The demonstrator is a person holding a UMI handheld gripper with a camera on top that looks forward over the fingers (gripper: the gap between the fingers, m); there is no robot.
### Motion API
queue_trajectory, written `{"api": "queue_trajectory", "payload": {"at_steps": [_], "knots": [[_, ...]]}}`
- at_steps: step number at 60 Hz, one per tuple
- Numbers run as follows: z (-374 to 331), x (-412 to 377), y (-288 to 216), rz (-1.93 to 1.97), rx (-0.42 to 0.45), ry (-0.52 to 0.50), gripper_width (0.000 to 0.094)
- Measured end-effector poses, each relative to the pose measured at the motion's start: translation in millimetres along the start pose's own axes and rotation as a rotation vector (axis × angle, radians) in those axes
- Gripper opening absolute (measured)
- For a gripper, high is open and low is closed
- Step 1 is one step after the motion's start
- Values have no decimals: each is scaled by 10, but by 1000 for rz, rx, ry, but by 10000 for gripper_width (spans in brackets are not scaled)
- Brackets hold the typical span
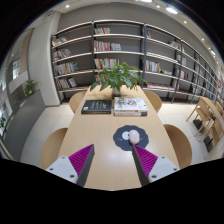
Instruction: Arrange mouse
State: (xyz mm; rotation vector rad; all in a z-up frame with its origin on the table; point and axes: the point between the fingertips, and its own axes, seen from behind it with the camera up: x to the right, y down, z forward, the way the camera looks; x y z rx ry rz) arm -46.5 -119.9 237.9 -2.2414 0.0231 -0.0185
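Note:
A pale pink-white mouse lies on a dark round mouse mat on the light wooden table, just ahead of my right finger. My gripper is open above the table's near part, its magenta pads wide apart with only bare tabletop between them. The mouse sits beyond the fingertips, slightly right of the gap, and nothing is held.
Two books lie side by side at the table's far end, in front of a leafy potted plant. Wooden chairs stand along both sides of the table. Tall bookshelves line the back wall.

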Motion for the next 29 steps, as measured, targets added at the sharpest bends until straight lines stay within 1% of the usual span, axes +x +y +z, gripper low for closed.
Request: {"api": "queue_trajectory", "payload": {"at_steps": [12, 29], "knots": [[-310, -268, 293, -21, -11, -13, 756], [-458, -393, 455, -38, -13, -11, 756]]}}
